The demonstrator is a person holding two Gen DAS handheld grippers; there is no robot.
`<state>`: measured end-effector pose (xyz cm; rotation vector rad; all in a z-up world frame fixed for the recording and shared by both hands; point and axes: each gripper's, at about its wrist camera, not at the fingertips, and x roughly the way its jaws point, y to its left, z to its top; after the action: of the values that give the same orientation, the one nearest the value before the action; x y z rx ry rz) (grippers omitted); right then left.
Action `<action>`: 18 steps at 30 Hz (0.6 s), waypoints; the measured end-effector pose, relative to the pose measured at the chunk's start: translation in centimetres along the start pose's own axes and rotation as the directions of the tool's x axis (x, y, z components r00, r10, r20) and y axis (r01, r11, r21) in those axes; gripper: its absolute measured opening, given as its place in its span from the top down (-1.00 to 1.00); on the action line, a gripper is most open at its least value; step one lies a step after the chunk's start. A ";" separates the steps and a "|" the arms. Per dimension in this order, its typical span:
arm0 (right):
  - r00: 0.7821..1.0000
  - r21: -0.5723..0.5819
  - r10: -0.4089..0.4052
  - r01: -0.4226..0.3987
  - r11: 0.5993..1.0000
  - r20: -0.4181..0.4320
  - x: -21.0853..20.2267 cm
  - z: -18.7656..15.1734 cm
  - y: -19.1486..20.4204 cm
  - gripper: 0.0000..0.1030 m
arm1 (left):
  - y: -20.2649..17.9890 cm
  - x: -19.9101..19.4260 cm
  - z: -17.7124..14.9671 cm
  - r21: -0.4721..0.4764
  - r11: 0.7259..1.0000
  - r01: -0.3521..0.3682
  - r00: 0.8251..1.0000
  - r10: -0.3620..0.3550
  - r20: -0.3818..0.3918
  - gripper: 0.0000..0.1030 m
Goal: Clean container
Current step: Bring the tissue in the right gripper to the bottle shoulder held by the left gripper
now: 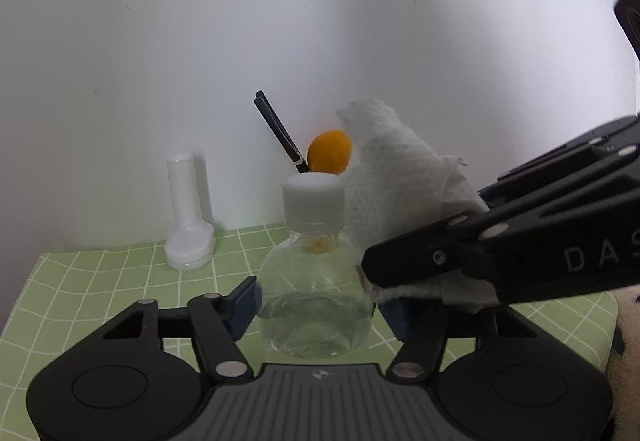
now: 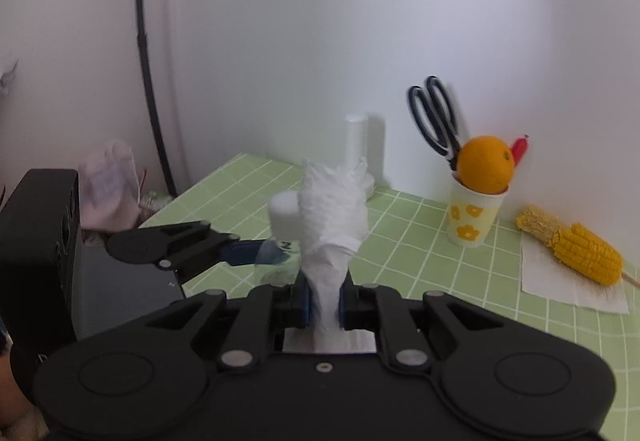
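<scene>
A clear round bottle (image 1: 316,305) with a white cap (image 1: 314,197) stands on the green checked table. My left gripper (image 1: 318,305) is shut on the bottle's body, blue pads on both sides. My right gripper (image 2: 323,305) is shut on a crumpled white paper towel (image 2: 334,217). In the left wrist view the towel (image 1: 396,181) presses against the bottle's right shoulder, beside the cap. In the right wrist view the bottle's cap (image 2: 285,215) shows just left of the towel, and the left gripper's finger (image 2: 240,251) reaches in from the left.
A white upside-down bottle (image 1: 188,217) stands by the wall. A flowered paper cup (image 2: 474,217) holds an orange (image 2: 486,165), scissors (image 2: 434,117) and a red pen. A corn cob (image 2: 572,245) lies on a napkin at right. A black box (image 2: 40,241) sits left.
</scene>
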<state>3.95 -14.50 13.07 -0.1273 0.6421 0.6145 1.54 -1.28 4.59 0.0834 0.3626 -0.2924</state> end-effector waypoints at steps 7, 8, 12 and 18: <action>0.997 -0.017 0.064 -0.064 0.998 -0.036 0.3 1.0 0.7 0.76 | 0.0 0.0 -0.1 0.004 1.000 -0.007 1.000 0.007 0.010 -0.18; 0.995 0.000 0.093 -0.093 0.996 -0.037 0.3 1.1 0.5 0.76 | -0.1 0.0 0.0 0.005 1.000 -0.007 1.000 0.007 0.010 -0.18; 0.984 0.073 0.178 -0.176 0.982 -0.030 0.7 1.2 -0.2 0.78 | -0.1 0.1 0.0 0.006 1.000 -0.010 1.000 0.010 0.011 -0.18; 0.959 0.193 0.282 -0.279 0.941 0.013 1.4 1.1 -1.6 0.78 | -0.1 0.1 0.0 0.008 1.000 -0.009 1.000 0.009 0.015 -0.18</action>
<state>6.36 -14.81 12.97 0.1452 0.7372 0.8221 1.59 -1.44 4.51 0.0903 0.3466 -0.2851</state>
